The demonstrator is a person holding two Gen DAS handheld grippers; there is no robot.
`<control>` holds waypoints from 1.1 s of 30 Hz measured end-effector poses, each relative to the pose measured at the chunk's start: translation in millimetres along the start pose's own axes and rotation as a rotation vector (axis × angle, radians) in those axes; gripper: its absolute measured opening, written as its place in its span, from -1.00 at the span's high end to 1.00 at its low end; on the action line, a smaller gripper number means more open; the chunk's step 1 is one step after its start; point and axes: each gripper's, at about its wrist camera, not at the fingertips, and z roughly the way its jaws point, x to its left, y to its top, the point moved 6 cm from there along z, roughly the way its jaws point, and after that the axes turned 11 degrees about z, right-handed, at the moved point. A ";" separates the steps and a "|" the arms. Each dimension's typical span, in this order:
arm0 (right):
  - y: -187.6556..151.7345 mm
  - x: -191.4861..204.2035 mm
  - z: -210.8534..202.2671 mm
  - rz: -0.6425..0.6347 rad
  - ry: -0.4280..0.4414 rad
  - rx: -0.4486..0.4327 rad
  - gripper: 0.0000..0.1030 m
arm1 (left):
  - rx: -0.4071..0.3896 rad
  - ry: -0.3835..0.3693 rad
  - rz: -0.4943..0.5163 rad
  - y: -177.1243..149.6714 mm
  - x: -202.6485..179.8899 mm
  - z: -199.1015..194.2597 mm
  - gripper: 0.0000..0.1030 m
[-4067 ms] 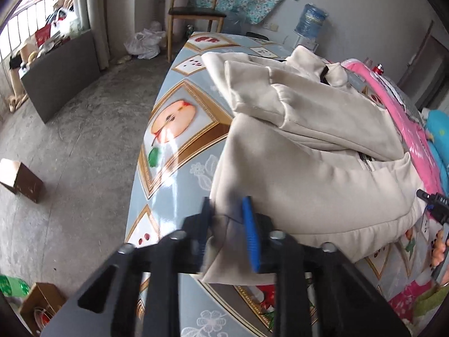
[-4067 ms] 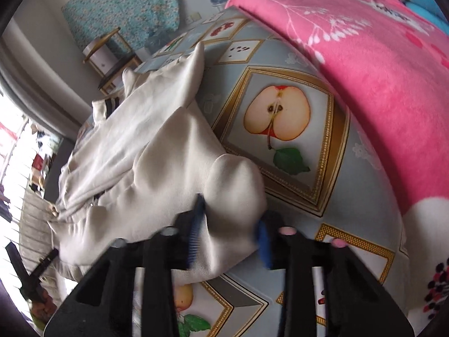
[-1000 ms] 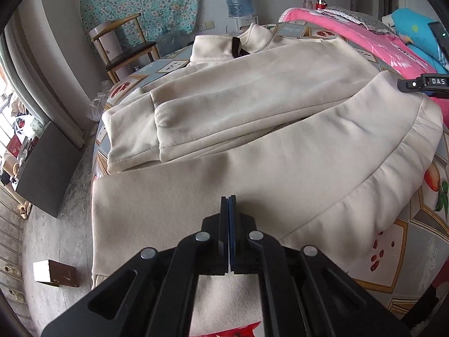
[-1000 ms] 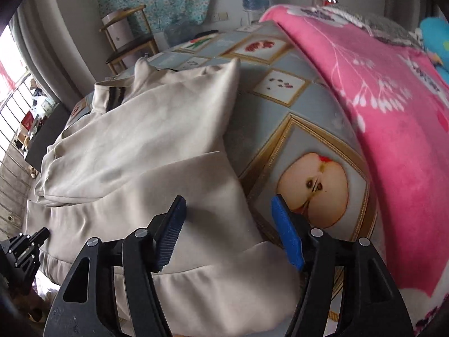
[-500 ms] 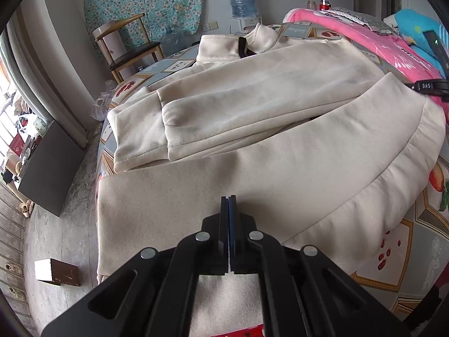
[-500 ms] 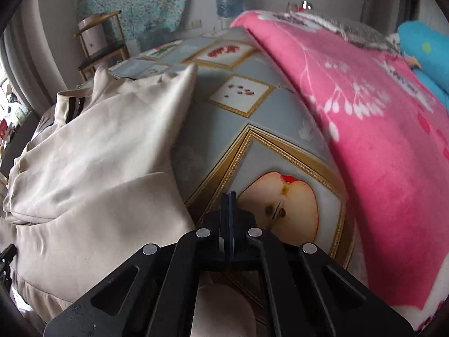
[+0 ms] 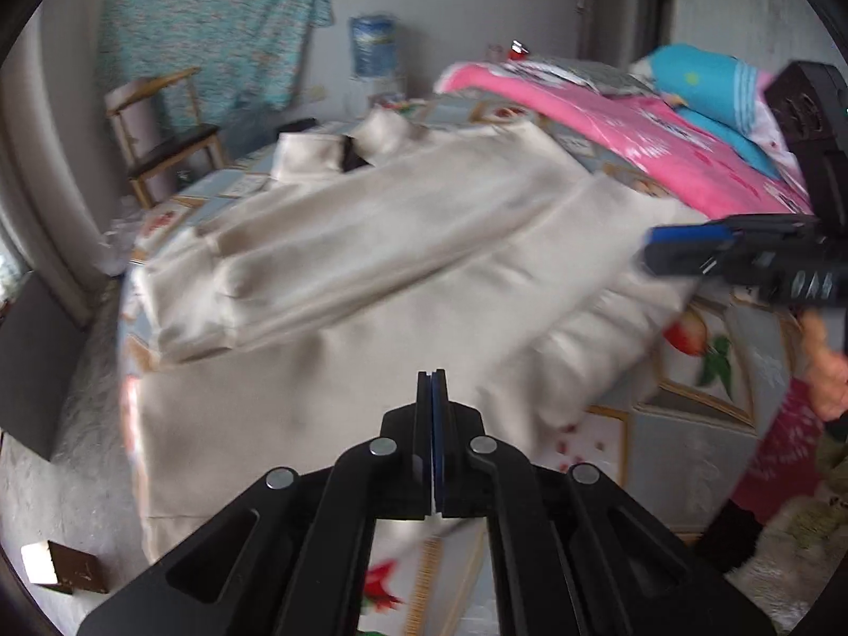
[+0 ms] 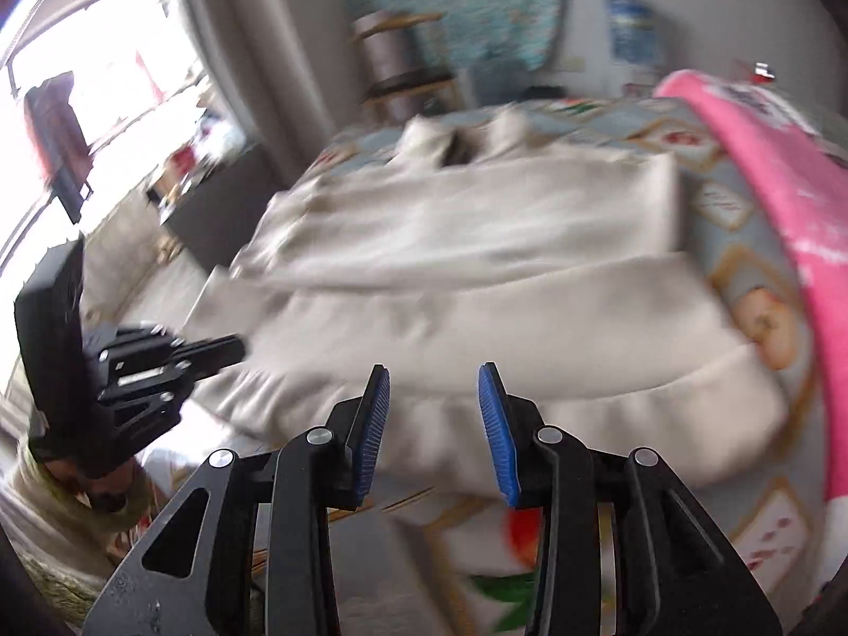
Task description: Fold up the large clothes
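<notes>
A cream jacket (image 7: 371, 275) lies spread on the fruit-print tablecloth (image 7: 694, 424), collar at the far end and a sleeve folded across its body; it also shows in the right wrist view (image 8: 477, 265). My left gripper (image 7: 435, 387) is shut and empty, hovering just above the jacket's near hem. My right gripper (image 8: 433, 403) is open and empty, hovering over the jacket's hem band. It shows from the side in the left wrist view (image 7: 689, 249). The left gripper shows at the left of the right wrist view (image 8: 212, 352). Both views are motion-blurred.
A pink blanket (image 7: 636, 127) and a blue pillow (image 7: 710, 79) lie along the table's right side. A wooden chair (image 7: 164, 132) and a water bottle (image 7: 371, 47) stand at the far wall. A small box (image 7: 58, 572) sits on the floor at left.
The right gripper, shut half a second ago, has opened and swung left to face the jacket's hem. The left gripper stays shut and has pulled back a little.
</notes>
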 end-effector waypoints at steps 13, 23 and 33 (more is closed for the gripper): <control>-25.5 36.4 54.1 -0.119 -0.098 0.099 0.39 | 0.038 -0.046 -0.122 -13.7 11.3 25.3 0.96; -25.1 34.9 55.9 -0.092 -0.097 0.108 0.39 | 0.001 -0.063 -0.245 -25.3 41.0 7.7 0.96; -22.7 27.1 51.2 -0.045 -0.074 0.106 0.57 | 0.072 0.073 -0.341 -68.6 87.6 2.4 0.95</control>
